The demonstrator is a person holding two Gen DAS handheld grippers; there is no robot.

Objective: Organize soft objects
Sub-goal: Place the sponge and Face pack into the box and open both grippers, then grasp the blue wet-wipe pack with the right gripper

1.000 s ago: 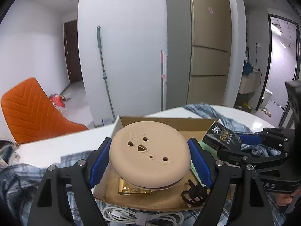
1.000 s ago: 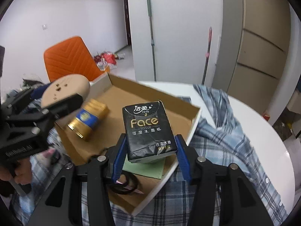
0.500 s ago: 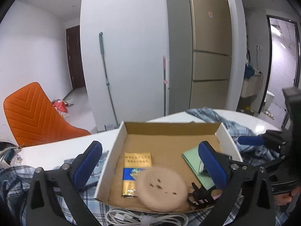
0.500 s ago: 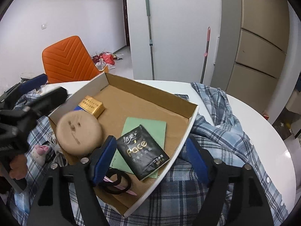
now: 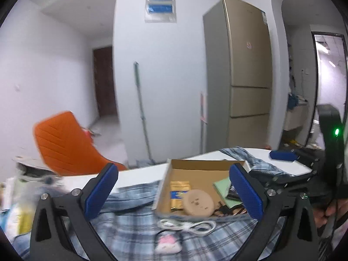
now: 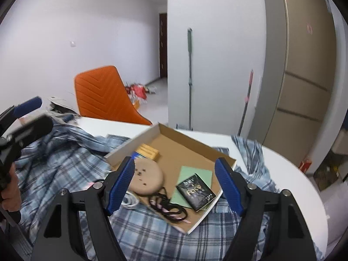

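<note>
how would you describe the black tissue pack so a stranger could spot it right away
Find the shallow cardboard box lying on the plaid shirt on the white table. Near its right corner, the tissue pack lies flat on a green sheet. It is the only black packet with gold lettering.

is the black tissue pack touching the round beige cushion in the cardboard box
Apart. The right wrist view shows bare cardboard and green paper between the black tissue pack and the round beige cushion.

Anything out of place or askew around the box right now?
Mostly tidy. The tissue pack lies skewed across the green sheet, and the black hair ties sit at the cardboard box's near edge. A white cable and pink item lie outside on the plaid shirt.
</note>
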